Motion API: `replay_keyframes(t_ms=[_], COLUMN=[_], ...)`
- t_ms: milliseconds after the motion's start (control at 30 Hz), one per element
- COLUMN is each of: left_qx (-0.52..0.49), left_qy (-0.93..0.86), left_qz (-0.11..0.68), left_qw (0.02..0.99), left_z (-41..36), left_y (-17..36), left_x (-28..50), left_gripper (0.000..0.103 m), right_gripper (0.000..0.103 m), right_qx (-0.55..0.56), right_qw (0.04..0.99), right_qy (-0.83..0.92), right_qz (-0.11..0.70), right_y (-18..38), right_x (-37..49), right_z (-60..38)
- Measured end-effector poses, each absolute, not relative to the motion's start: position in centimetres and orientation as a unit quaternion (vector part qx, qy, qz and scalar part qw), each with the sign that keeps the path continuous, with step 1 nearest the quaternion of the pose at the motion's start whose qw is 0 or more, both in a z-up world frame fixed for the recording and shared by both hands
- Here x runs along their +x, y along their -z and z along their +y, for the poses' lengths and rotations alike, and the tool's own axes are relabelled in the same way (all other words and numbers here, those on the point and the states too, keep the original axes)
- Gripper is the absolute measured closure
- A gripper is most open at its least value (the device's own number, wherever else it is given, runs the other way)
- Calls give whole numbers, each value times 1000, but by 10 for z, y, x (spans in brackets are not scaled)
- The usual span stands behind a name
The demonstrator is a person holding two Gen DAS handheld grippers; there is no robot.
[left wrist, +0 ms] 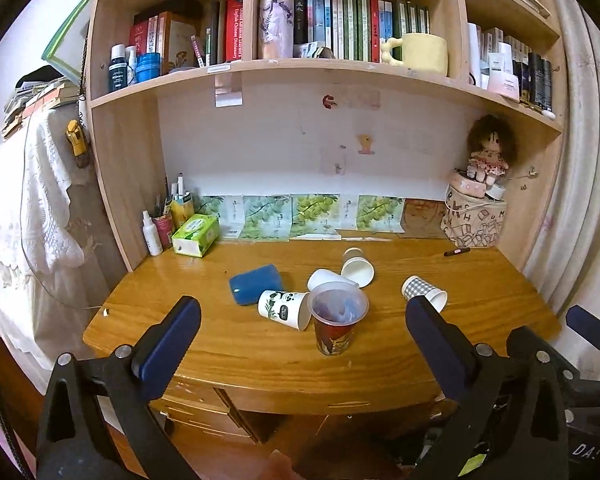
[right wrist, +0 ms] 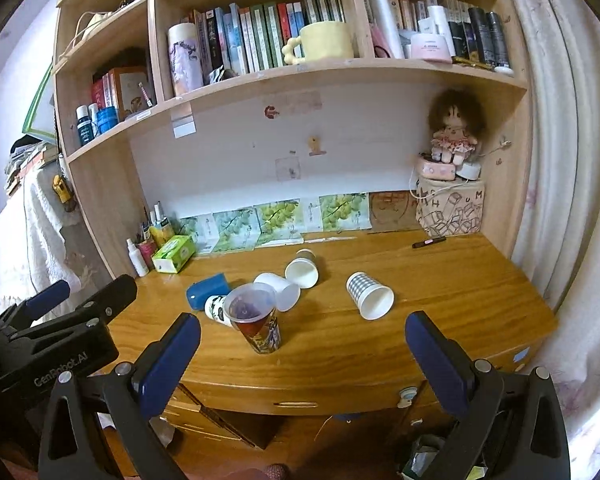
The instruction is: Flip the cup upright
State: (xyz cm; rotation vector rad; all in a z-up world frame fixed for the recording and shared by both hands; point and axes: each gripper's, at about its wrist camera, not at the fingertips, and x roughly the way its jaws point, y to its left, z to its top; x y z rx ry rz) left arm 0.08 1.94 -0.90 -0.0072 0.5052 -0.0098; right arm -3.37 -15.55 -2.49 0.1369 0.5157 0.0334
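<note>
- Left gripper (left wrist: pixel 302 322): jaws wide apart, empty, held back from the front edge of the desk (left wrist: pixel 380 368), not over it.
- Right gripper (right wrist: pixel 302 338): jaws equally wide, empty, also short of the desk; it shows at 4 o'clock in the left view.
- Red cup (left wrist: pixel 336 320): upright, clear-rimmed, nearest the front edge; it needs no flipping.
- Panda cup (left wrist: pixel 285 309): on its side, mouth toward 3 o'clock, touching the red cup at 9 o'clock of it.
- Blue cup (left wrist: pixel 256 285): on its side at 10 o'clock of the panda cup, just beside it.
- White cup (left wrist: pixel 328 279): tipped, just behind the red cup at 12 o'clock.
- Second white cup (left wrist: pixel 357 267): on its side, mouth toward the camera, touching the first.
- Checked cup (right wrist: pixel 369 295): on its side, well apart from the cluster at 2 o'clock, mouth toward 5 o'clock.
- Step judged: approach, none grasped yet.
- Advice: the checked cup looks the easiest target for the right gripper, being isolated. Close across the wall near mid-height, gently, as paper crushes; lift clear, rotate mouth-up, set down away from the red cup.
</note>
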Motion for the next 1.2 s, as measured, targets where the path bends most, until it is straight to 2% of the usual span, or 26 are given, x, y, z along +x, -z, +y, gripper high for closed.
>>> replay_keyframes(t_ms=[1200], left_qx=[2], left_qy=[-6], left_qz=[263], left_qw=[965], left_z=[23], left_y=[15], left_x=[10], left_gripper=[1], right_gripper=[1], right_qx=[78], right_qw=[953], right_qy=[-13], right_qz=[293], right_y=[41], right_x=[-21], right_z=[-151])
